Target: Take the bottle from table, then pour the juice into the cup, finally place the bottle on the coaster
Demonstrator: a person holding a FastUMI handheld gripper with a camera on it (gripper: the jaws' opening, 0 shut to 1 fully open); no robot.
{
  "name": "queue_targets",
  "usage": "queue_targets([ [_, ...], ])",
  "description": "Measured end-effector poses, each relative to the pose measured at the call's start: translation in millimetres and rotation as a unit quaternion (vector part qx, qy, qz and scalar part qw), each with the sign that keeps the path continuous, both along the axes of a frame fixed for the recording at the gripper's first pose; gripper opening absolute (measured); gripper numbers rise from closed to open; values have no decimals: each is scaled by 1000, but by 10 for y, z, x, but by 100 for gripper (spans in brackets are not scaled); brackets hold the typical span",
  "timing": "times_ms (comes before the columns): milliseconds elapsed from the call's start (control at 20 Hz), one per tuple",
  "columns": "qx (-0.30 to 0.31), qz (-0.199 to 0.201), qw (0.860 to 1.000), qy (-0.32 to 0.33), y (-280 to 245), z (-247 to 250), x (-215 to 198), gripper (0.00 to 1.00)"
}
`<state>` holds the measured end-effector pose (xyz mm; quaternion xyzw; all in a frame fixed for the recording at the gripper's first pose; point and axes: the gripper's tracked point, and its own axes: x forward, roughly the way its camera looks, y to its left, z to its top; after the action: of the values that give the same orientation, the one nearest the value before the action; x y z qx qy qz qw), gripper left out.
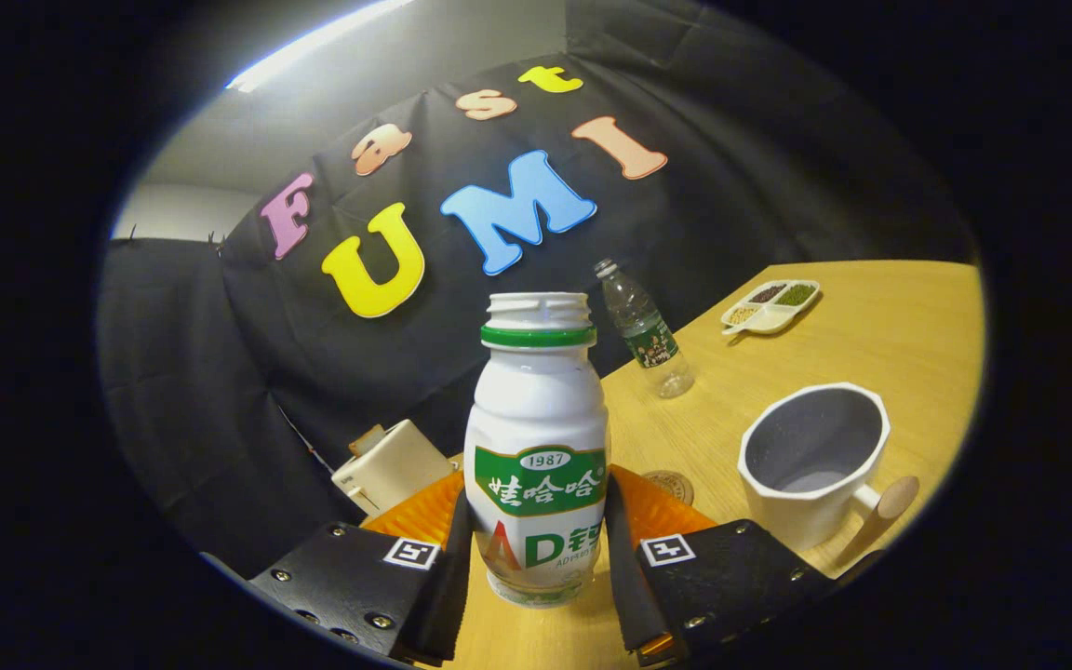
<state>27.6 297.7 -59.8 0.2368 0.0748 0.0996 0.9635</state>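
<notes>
The bottle [537, 456], white with a green label and its cap off, stood upright between my claw [536, 568] fingers, both pressed against its lower sides. Behind it lay an orange mat, and a round coaster [669, 484] just beyond the right finger. The white cup [812, 465] sat to the right on the table [880, 335], a clear water bottle [645, 328] farther back, and a divided dish [771, 305] toward the far edge.
</notes>
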Motion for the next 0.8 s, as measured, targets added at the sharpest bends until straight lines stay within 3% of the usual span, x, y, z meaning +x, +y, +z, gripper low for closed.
queue_targets([
  [150,-98,-42,994,-22,-142,20,157,64],
  [400,-215,-72,973,-41,-163,74,436,64],
  [800,-248,-65,966,-30,-126,-119,705,64],
])
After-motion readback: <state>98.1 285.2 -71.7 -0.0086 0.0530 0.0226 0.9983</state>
